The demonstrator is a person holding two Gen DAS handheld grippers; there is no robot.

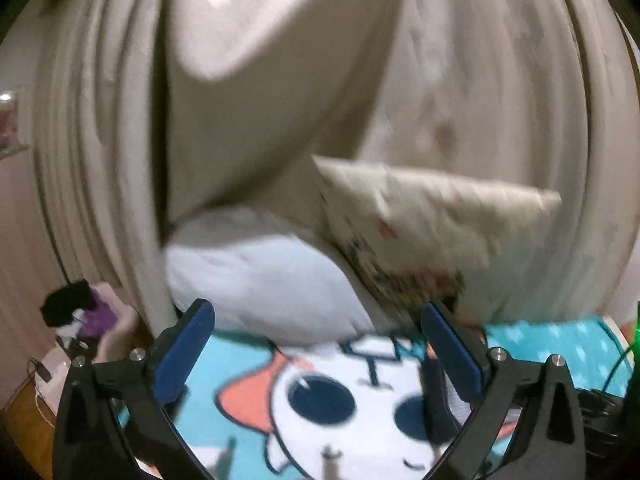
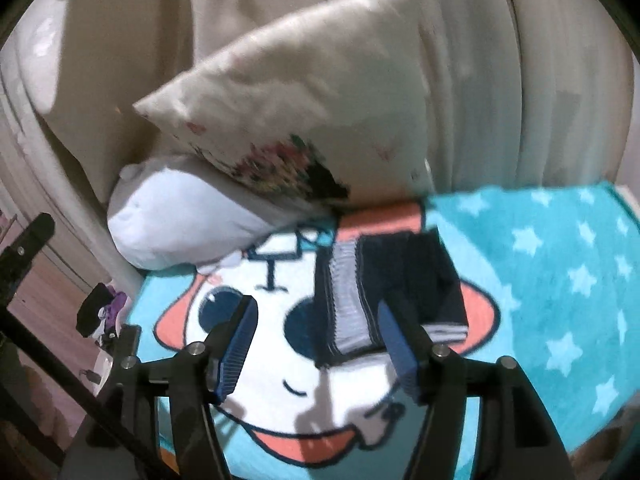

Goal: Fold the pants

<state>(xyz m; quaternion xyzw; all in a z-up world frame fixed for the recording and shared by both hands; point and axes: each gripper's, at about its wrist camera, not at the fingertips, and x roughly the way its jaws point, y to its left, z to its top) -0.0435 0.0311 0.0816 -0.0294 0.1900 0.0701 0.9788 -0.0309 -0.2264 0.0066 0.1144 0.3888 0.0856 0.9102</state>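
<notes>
The pants [image 2: 394, 292] lie folded into a dark, compact stack with striped grey edges on the blanket [image 2: 540, 280], a turquoise one with white stars and a big cartoon face, in the middle of the right wrist view. The right claw [image 2: 316, 344] hangs above the blanket with its jaws spread and nothing between them; the stack shows just past its right finger. The blanket's far edge meets a white pillow [image 2: 180, 224] and a cream cushion [image 2: 304, 112] leaning on the curtain [image 2: 520, 100]; open starred blanket fills the right of that frame. The left wrist view shows almost none of the pants: only a striped sliver beside the right finger. There the left claw [image 1: 316, 356] is released, jaws at their widest, empty, over the cartoon face. That view alone shows the blanket's left edge dropping to a cluttered low corner with a black and purple bundle [image 1: 76, 312] at lower left.
</notes>
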